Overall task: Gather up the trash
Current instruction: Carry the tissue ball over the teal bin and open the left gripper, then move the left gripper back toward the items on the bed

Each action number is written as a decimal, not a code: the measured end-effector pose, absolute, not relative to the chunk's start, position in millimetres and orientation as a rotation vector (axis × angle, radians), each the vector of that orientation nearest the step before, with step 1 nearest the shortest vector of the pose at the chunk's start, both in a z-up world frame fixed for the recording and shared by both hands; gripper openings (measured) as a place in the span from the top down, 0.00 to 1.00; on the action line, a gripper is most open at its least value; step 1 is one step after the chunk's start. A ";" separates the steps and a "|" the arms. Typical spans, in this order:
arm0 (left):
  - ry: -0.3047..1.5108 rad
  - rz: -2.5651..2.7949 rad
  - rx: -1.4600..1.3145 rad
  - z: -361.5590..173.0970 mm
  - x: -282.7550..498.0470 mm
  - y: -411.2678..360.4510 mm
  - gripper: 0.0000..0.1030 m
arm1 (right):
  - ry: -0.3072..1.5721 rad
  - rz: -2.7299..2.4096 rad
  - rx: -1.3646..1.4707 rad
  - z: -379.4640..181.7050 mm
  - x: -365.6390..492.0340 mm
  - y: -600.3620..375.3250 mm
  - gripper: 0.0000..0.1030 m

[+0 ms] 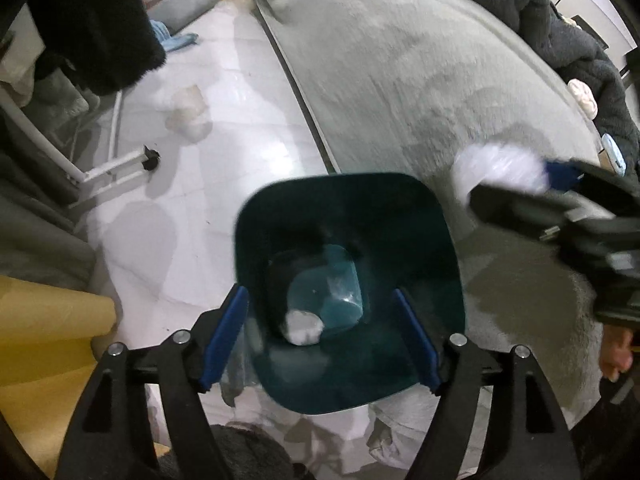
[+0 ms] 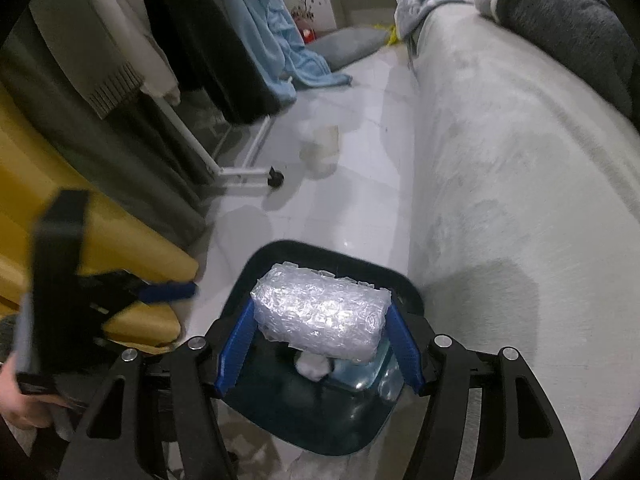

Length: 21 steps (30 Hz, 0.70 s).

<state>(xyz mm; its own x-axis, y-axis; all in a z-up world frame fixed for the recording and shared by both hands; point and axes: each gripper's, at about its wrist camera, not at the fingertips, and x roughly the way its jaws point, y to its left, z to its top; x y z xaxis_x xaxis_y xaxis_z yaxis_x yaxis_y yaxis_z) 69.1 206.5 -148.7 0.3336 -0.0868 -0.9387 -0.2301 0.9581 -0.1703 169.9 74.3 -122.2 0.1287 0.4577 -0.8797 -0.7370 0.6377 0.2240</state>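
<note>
The right gripper [image 2: 320,340] clamps the clear bubble-wrap bundle [image 2: 320,312]; the left gripper [image 1: 320,340] stands open, empty. We centre the bundle over the dark teal plastic bin [image 2: 304,412] before releasing.

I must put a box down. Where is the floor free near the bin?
Free: the white floor between the clothes rack foot and the grey sofa, beyond the bin. Crowded: a pale wad farther on, and hanging clothes.

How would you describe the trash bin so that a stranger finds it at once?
Find the long grey sofa beside the white tiled floor. At its near edge stands a dark teal plastic bin, square with rounded corners. It alone is open-topped, with a crumpled white wad inside.
</note>
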 end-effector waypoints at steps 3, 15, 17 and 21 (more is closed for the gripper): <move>1.194 0.106 -0.297 -137.2 62.7 215.4 0.25 | 1.179 0.874 -0.303 -136.4 170.9 79.4 0.38; 0.986 0.123 -0.318 -88.0 51.4 236.8 0.25 | 1.250 0.869 -0.431 -179.1 151.4 99.1 0.37; 0.956 0.118 -0.318 -81.3 52.7 237.2 0.25 | 1.253 0.865 -0.449 -183.8 151.0 101.1 0.36; 0.899 0.115 -0.294 -65.6 54.3 233.7 0.25 | 1.248 0.844 -0.468 -183.1 151.6 100.6 0.25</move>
<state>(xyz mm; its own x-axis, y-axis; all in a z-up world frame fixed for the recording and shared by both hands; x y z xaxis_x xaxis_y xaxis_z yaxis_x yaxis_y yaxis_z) 54.3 233.7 -65.6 0.6191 -0.0242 -0.7849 -0.2204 0.9540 -0.2033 151.6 100.6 -183.1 0.0824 0.2989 -0.9507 -0.7710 0.6236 0.1292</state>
